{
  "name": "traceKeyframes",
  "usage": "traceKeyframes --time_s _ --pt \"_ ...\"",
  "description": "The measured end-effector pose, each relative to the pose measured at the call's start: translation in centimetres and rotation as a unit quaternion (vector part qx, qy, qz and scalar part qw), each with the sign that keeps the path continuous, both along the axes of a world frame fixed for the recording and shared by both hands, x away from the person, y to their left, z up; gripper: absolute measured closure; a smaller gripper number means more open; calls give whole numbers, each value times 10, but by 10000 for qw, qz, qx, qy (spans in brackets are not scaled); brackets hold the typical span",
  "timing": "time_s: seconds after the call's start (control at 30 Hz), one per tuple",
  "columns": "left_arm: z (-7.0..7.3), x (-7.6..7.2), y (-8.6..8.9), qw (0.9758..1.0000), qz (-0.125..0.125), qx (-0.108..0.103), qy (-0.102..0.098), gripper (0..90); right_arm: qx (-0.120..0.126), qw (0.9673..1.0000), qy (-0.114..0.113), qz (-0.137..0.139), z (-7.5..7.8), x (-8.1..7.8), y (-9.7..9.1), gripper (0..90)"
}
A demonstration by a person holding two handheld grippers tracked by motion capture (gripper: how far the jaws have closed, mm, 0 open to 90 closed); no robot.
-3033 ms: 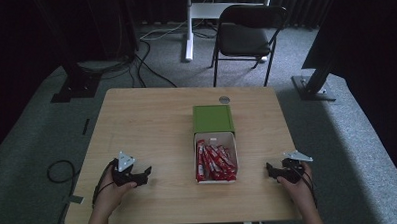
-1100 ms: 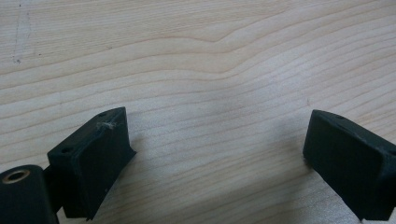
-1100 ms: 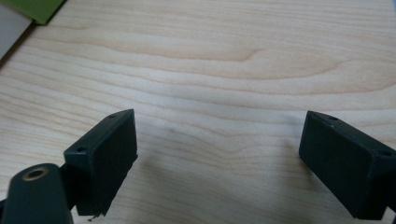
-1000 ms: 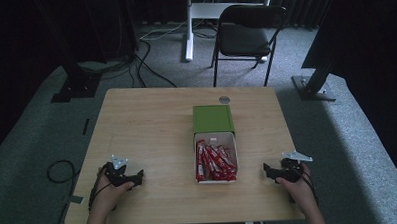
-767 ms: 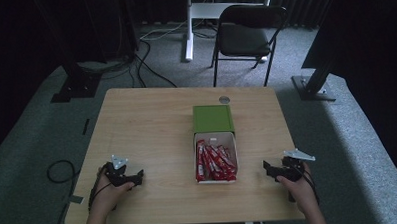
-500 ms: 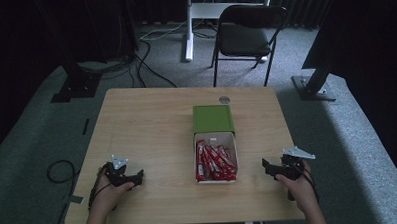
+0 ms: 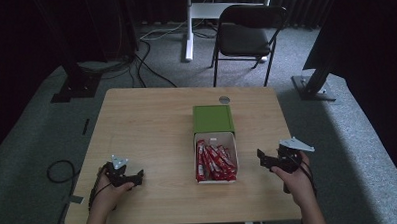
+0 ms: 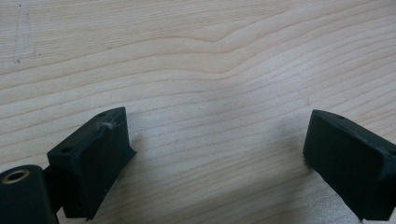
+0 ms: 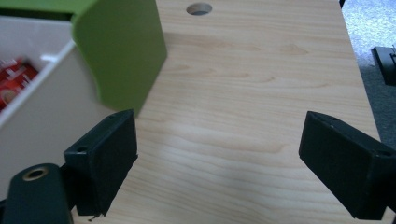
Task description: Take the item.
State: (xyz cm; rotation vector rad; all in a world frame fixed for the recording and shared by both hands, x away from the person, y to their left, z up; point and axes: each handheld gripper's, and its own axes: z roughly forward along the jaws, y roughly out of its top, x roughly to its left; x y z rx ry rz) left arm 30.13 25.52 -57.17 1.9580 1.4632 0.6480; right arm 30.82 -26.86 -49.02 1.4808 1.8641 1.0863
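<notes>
The counter [image 7: 152, 123] is a pale wood top with most of its surface bare, which leaves both hands free room on either side of the one thing that matters. That thing sits a little right of centre: a white box [image 7: 215, 159] with its green lid [image 7: 213, 119] folded back flat on the far side, so the contents lie open from the near side, where the person sits. Inside, red snack packets [image 7: 214, 160] lie packed side by side, lengthwise from near to far, a layout that should let a jaw slip in along a packet rather than across it. A small round hole [image 7: 224, 99] is cut in the counter beyond the lid.

The right hand-held gripper [image 7: 266, 159] rests on the counter just right of the box and points toward it; in the right gripper view its jaws stand wide apart with nothing between them, the box wall [image 9: 51, 107] and green lid [image 9: 121, 51] close by on the left. It looks the better placed to reach in first.

The left hand-held gripper [image 7: 134, 178] lies near the left front edge, well apart from the box. The left gripper view shows its jaws spread over bare wood grain, empty, seemingly parked there until a second hold is wanted.
</notes>
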Motion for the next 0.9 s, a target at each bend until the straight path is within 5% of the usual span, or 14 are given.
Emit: traceKeyframes --time_s 0.47,0.9 --pt "0 0 0 10000 0 3 5 82 107 9987 -223 436 24 2 37 125" --pt "0 0 0 10000 2 -1 -3 82 114 9944 -221 1031 28 -1 72 127"
